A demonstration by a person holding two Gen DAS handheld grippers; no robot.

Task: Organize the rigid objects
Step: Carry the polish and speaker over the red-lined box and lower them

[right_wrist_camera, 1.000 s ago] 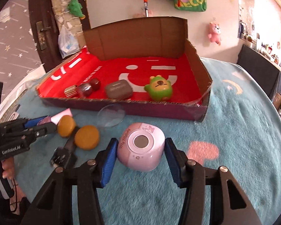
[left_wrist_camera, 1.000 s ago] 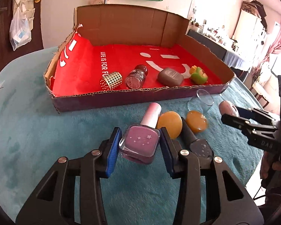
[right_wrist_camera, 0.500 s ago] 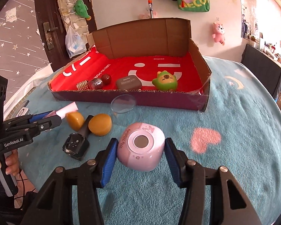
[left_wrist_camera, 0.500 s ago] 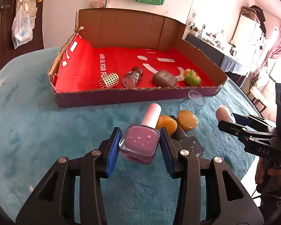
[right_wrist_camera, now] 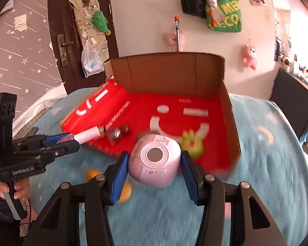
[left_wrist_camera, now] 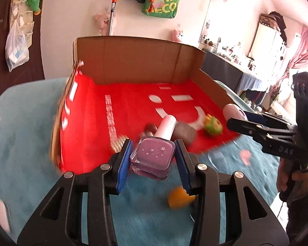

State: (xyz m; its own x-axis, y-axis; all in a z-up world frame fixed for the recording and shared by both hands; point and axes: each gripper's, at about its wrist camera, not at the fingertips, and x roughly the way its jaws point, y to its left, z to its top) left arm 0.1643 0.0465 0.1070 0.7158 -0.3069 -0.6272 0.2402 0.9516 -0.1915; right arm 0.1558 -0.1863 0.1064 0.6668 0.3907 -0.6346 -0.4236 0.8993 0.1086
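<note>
1. At the far left of the right wrist view, a person's hand [right_wrist_camera: 14,190] is seen wrapped around the handle of the left gripper [left_wrist_camera: 153,160].
2. A purple nail-polish bottle [left_wrist_camera: 154,155] with a pale pink cap is clamped between the blue pads [left_wrist_camera: 124,160] of the left gripper; the jaws are closed narrowly on its square glass body, and the pads are pressed against both of its sides. The bottle is held in the air above the teal blanket [left_wrist_camera: 24,143], at the near edge of the cardboard box [left_wrist_camera: 137,61], with its cap pointed towards the box.
3. The cardboard box is lined in red with a white smiley face; a gold studded item [left_wrist_camera: 118,143], a dark round-capped bottle [right_wrist_camera: 121,131], a grey-brown case [left_wrist_camera: 184,133] and a green toy [left_wrist_camera: 212,125] are seen lying near its front edge, all blurred.
4. Two orange rounded objects [right_wrist_camera: 91,173] are seen on the blanket below the grippers; blur prevents more from being told.
5. A pink rounded device [right_wrist_camera: 154,160] marked "My Melody", with a grey circle on its face, is gripped by the right gripper [right_wrist_camera: 153,168]; the jaws are closed partway around it, with both blue pads set against its sides. It is held above the blanket, just before the box's near edge, in front of the green toy.
6. At the right of the left wrist view, the right gripper is seen side-on, held by a hand [left_wrist_camera: 287,176].
</note>
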